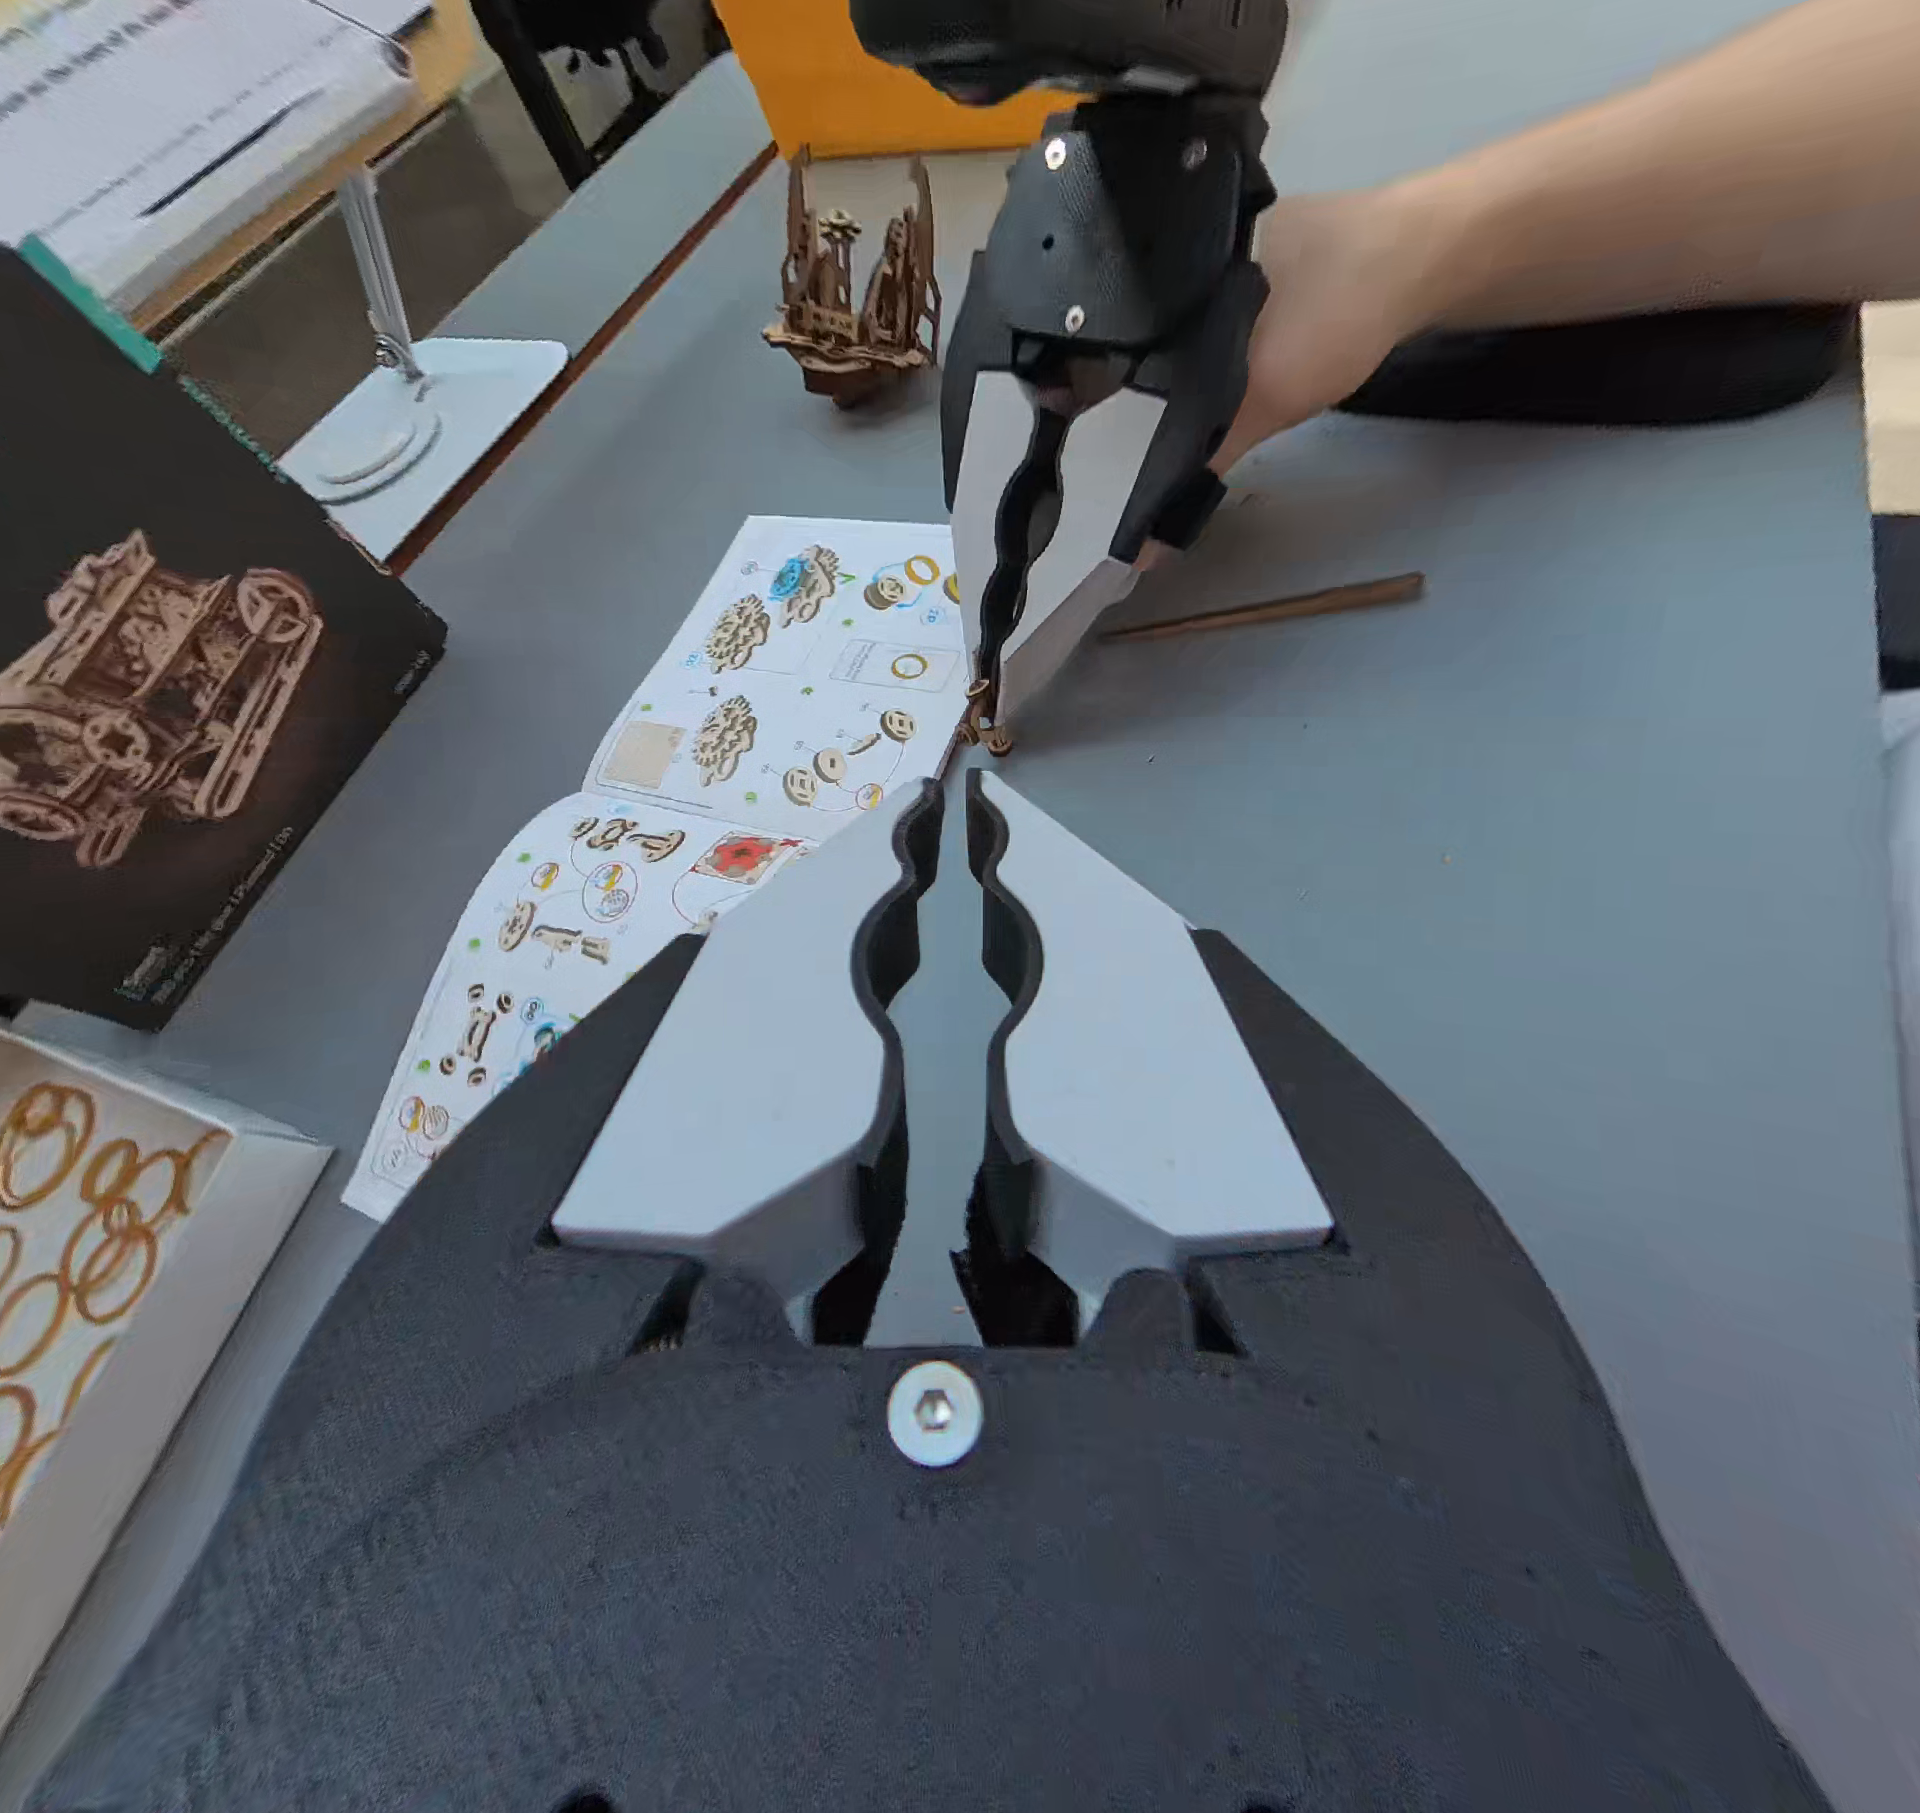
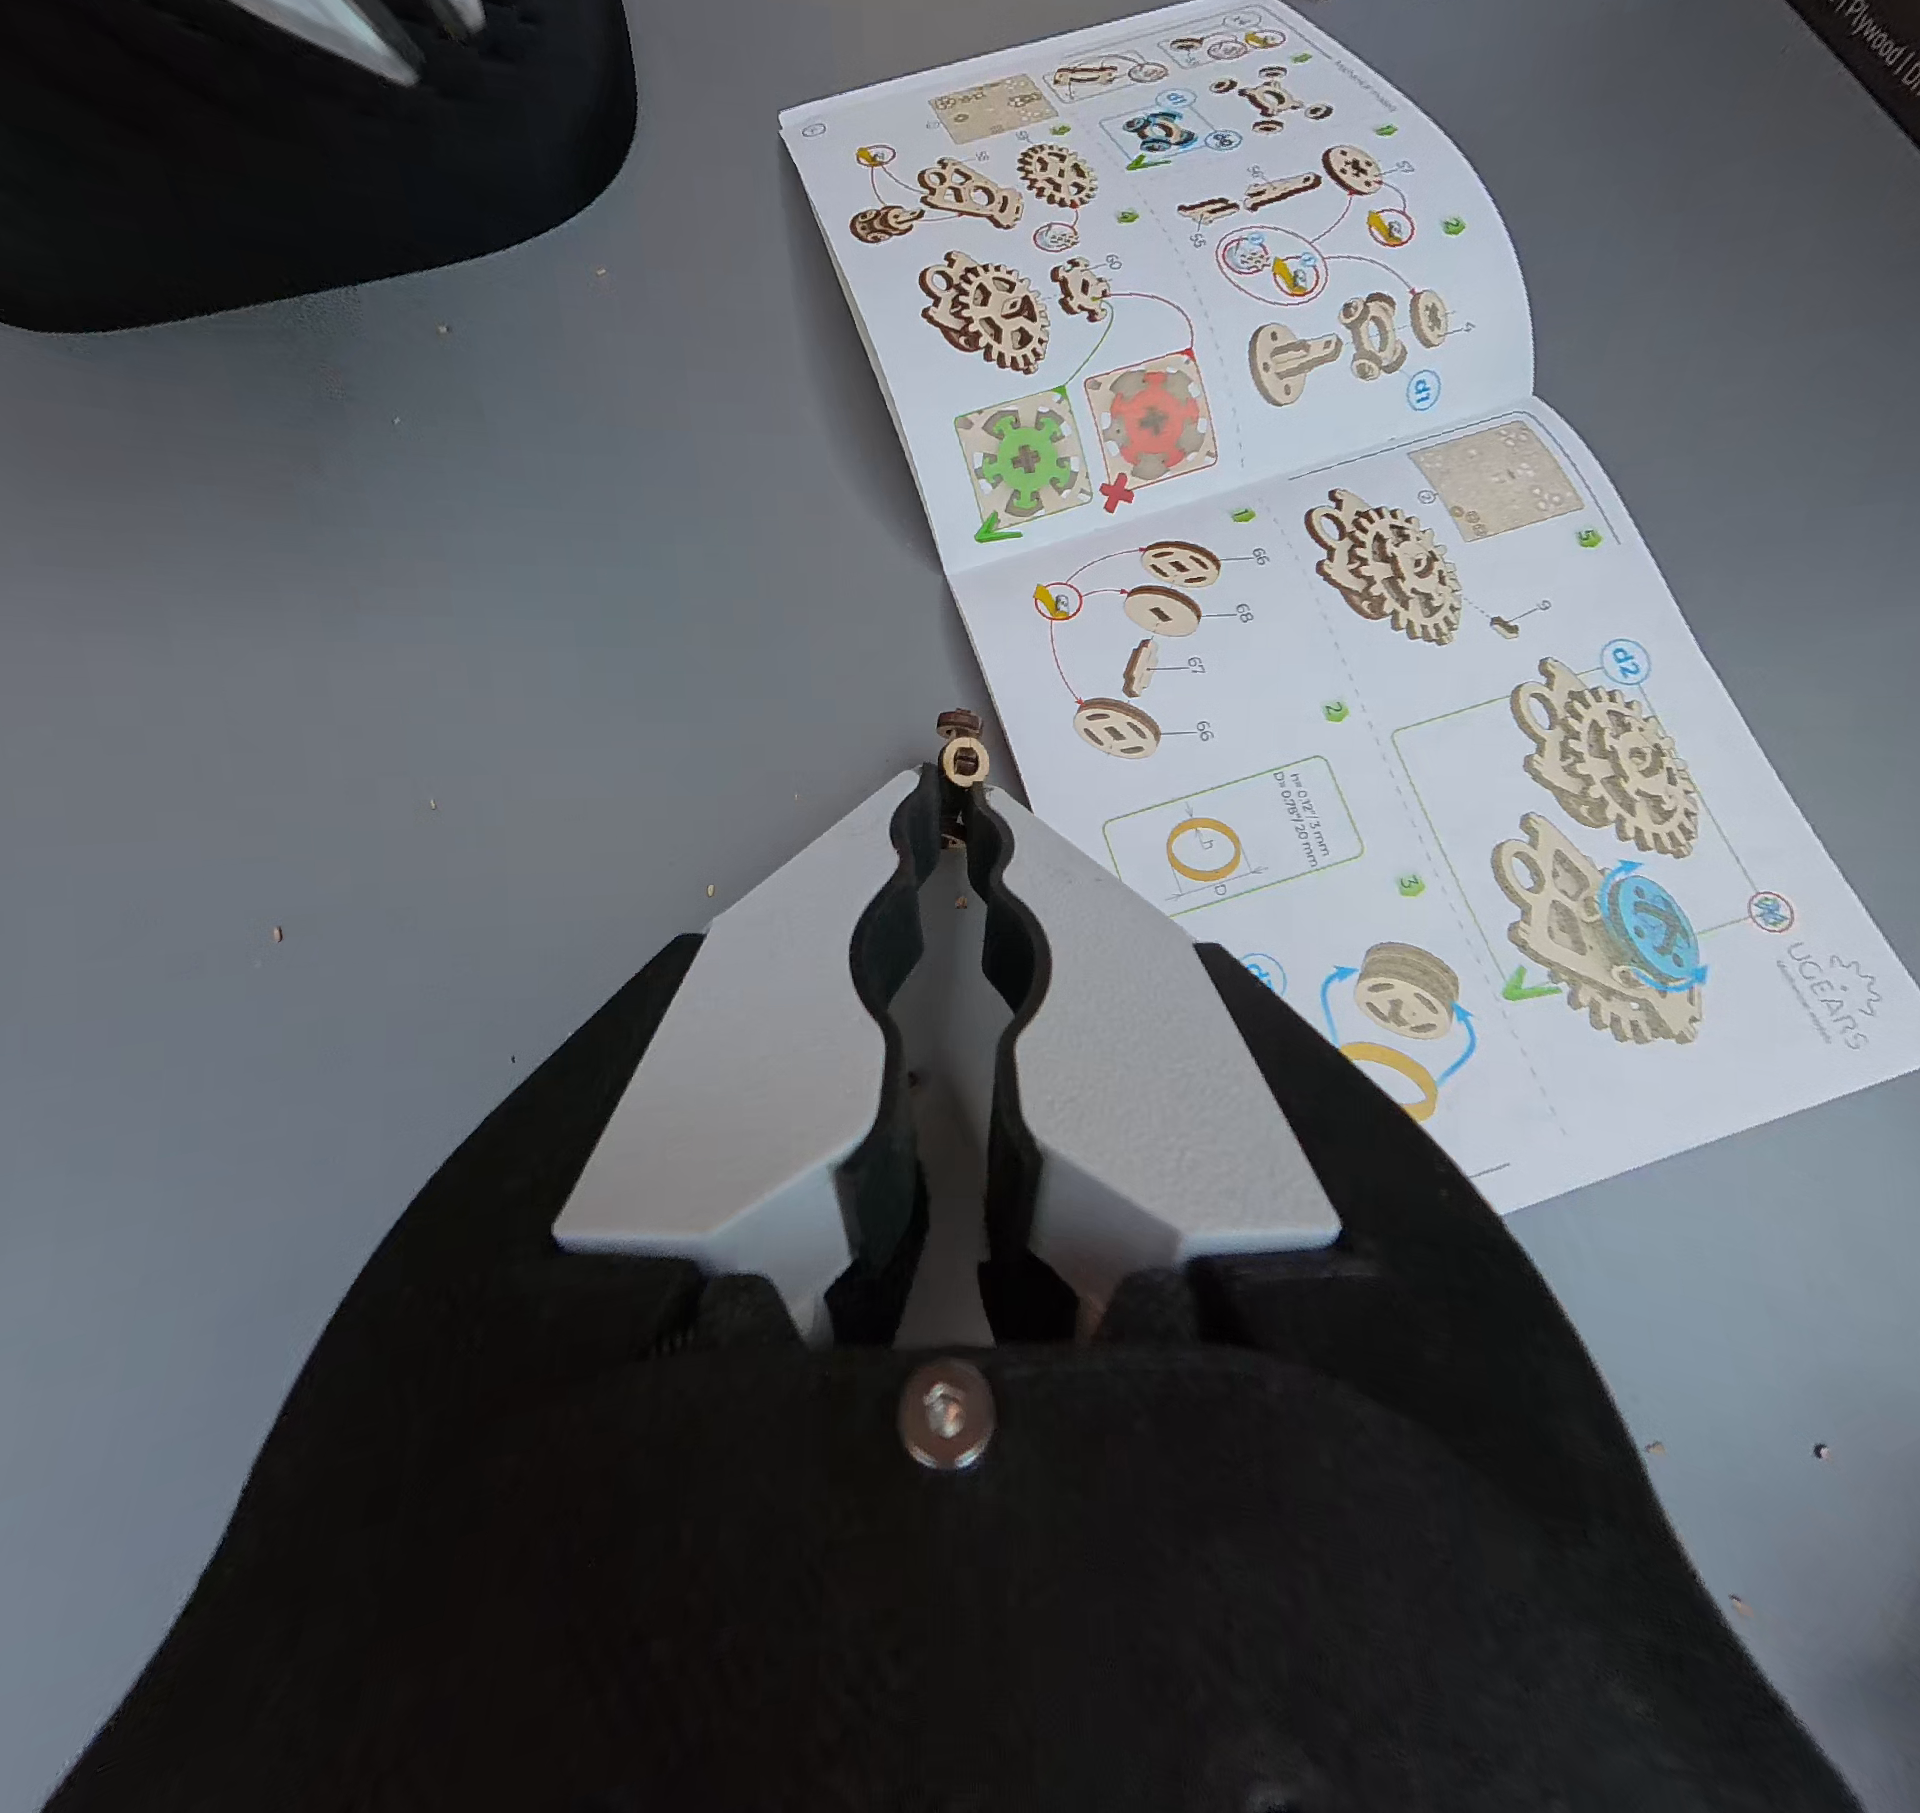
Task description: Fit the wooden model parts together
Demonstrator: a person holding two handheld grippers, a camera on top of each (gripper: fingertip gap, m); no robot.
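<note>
In the right wrist view my right gripper (image 2: 956, 799) is shut on a small wooden model part (image 2: 962, 762), a pale round piece on a short axle with a darker disc at its far end. The part sits just above the grey table (image 2: 416, 620). In the left wrist view the right gripper (image 1: 987, 709) points down, held by a hand, with the wooden part (image 1: 987, 727) at its tips. My left gripper (image 1: 951, 792) sits just in front of that part, its jaws nearly together and empty. A thin wooden stick (image 1: 1268, 605) lies on the table behind.
An open instruction booklet (image 1: 727, 724) lies left of the grippers and also shows in the right wrist view (image 2: 1299, 516). A built wooden ship model (image 1: 852, 309), a yellow bin (image 1: 821, 49), a black kit box (image 1: 156, 672), a white box of rubber bands (image 1: 94, 1244) and a lamp base (image 1: 416, 413) surround the work spot. The gap from one gripper's tips to the other's is roughly 12 cm. The thin wooden stick (image 1: 1268, 605) lies around 10 cm away from my right fingertips.
</note>
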